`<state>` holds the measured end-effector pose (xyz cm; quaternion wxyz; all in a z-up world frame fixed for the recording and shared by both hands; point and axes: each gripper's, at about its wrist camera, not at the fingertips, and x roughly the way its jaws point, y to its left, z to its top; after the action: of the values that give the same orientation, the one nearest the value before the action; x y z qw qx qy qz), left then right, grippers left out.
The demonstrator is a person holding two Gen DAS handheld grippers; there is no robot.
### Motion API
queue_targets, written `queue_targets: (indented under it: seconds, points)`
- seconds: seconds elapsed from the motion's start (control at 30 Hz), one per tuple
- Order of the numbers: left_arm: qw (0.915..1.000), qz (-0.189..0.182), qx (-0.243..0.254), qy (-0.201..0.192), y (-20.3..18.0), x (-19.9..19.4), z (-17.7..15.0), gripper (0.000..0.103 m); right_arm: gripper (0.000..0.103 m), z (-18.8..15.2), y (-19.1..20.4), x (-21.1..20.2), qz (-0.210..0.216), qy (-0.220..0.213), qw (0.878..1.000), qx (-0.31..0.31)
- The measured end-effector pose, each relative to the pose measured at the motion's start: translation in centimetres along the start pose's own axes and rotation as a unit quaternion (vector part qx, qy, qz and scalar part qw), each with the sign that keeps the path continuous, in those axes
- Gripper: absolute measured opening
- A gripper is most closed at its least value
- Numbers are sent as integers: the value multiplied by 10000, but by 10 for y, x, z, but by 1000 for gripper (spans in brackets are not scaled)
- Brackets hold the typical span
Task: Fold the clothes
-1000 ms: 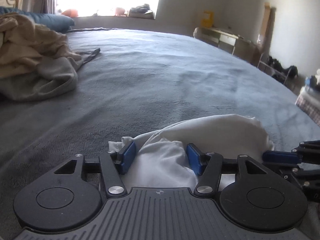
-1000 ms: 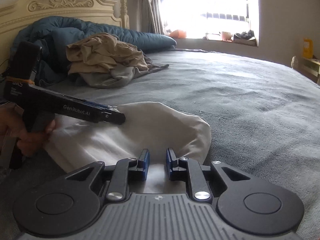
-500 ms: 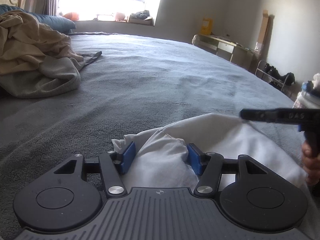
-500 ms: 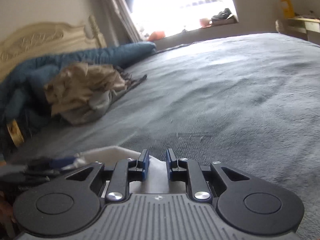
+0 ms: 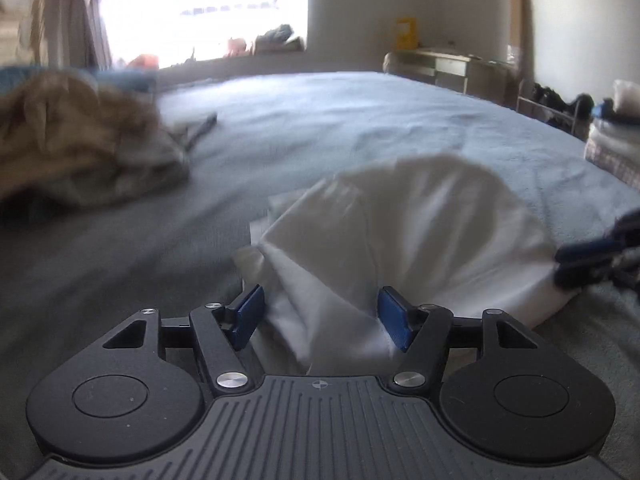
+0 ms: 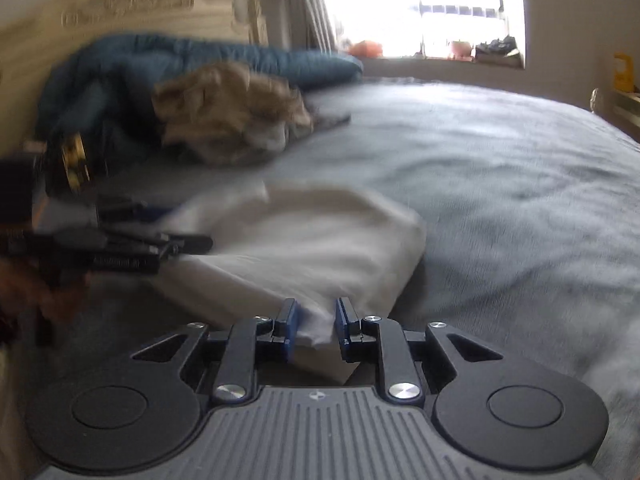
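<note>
Item: soft white folded cloth garment [image 5: 404, 240], lying on the grey bed cover [image 5: 360, 120] just ahead of both your tools. Left gripper [image 5: 322, 316]: jaws just widened, cloth loose between them. Right gripper [image 6: 313, 326]: narrowly parted around a fold, opening. Risk: snagged cloth undoes the fold

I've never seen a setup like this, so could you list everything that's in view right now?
White garment: one, white, on the bed between both grippers.
Clothes pile: one heap, tan and grey, near the headboard.
Duvet: one, dark blue, bunched behind the pile.
Bed cover: one, grey.
Headboard: one, cream, carved.
Desk: one, pale, by the far wall.
Left gripper: black with blue pads; jaws just opened wider, white cloth bunched between them.
Right gripper: same make, jaws narrow, a garment corner between them.
</note>
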<state>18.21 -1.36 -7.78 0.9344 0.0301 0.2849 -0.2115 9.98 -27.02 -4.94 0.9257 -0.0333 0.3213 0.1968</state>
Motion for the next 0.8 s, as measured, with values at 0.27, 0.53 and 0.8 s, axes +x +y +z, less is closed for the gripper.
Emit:
queue_targets:
  seconds: [0.27, 0.53, 0.8]
  points:
    - [9857, -490, -1614, -20, 50, -41, -2, 67, 51, 6, -17, -43, 320, -346, 9951, 874]
    - [9170, -1736, -3553, 513, 101, -11, -18, 74, 62, 1, -84, -28, 1128, -58, 9520, 2846]
    - [8923, -2211, -3846, 834, 113, 21, -5, 74, 64, -5, -117, 24, 1623, 586, 9062, 3861]
